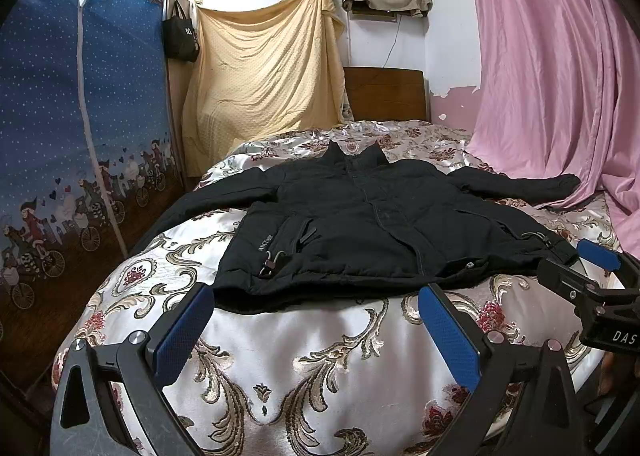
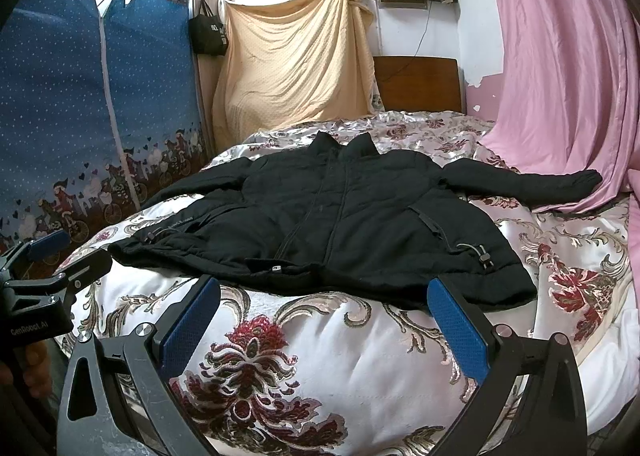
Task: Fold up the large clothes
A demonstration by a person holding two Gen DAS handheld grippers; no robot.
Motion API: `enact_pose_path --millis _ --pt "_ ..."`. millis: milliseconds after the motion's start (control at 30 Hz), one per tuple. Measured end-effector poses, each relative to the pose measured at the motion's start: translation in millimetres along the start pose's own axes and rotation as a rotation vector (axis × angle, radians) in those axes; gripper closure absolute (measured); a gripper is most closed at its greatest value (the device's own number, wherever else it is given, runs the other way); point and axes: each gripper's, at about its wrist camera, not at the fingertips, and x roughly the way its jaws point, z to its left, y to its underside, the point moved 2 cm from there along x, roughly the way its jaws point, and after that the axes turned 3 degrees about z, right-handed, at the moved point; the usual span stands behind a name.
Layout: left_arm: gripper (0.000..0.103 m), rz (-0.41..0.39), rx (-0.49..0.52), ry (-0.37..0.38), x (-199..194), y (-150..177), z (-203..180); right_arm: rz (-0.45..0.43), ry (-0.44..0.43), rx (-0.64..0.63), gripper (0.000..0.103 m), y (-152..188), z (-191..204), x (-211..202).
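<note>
Your left gripper (image 1: 316, 320) and your right gripper (image 2: 324, 316) are both spread wide and hold nothing, low over the near end of the bed (image 2: 360, 368). The black jacket (image 1: 380, 228) lies flat just past them, front up, sleeves out to the sides. The bed cover looks shiny, so the jacket may slide when you pull. It is puffy, so a small pinch may slip off. The far sleeve (image 2: 532, 186) touches the pink curtain (image 2: 560, 76) and could drag it.
</note>
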Motion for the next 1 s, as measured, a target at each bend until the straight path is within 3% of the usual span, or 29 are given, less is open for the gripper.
enact_pose_path --millis 1000 --pt "0.000 -0.001 0.002 -0.001 -0.3 0.1 -0.4 0.003 -0.002 0.003 0.001 1.3 3.1 0.5"
